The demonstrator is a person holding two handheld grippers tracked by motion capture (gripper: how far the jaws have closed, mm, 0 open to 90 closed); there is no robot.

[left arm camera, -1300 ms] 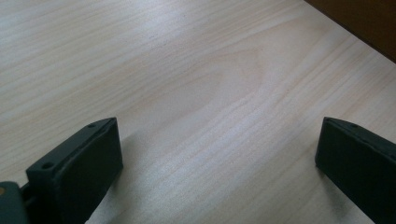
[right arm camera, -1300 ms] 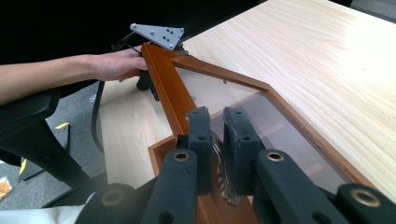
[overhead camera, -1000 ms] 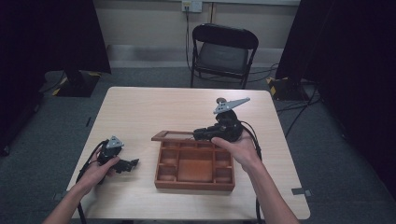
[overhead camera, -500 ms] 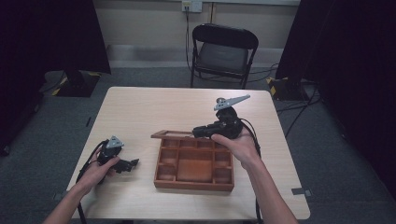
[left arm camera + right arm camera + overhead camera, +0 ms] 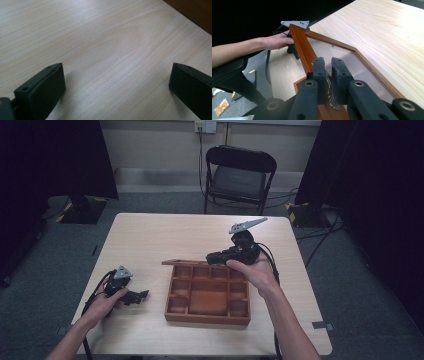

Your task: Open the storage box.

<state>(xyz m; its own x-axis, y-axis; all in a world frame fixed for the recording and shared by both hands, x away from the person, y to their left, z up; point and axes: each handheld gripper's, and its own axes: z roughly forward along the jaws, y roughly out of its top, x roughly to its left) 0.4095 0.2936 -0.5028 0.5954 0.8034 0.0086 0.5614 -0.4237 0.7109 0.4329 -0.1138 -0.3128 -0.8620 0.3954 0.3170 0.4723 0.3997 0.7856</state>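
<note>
High view: one wooden compartment box (image 5: 207, 292) mid-table (image 5: 165, 235), glass lid (image 5: 192, 262) raised at far edge. Right gripper (image 5: 214, 256) at lid, likely lifting it. Left gripper (image 5: 142, 295) parked beside box.

Left gripper view: jaws spread wide, nothing between; bare table.

Right gripper view: jaws clamped on lid frame (image 5: 303, 47); left hand (image 5: 275, 40) beyond.

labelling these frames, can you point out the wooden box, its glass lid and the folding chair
wooden box (image 5: 207, 318), high view, near front wall
glass lid (image 5: 352, 58), right gripper view, clear pane inside the wooden frame
folding chair (image 5: 237, 180), high view, seat
</note>
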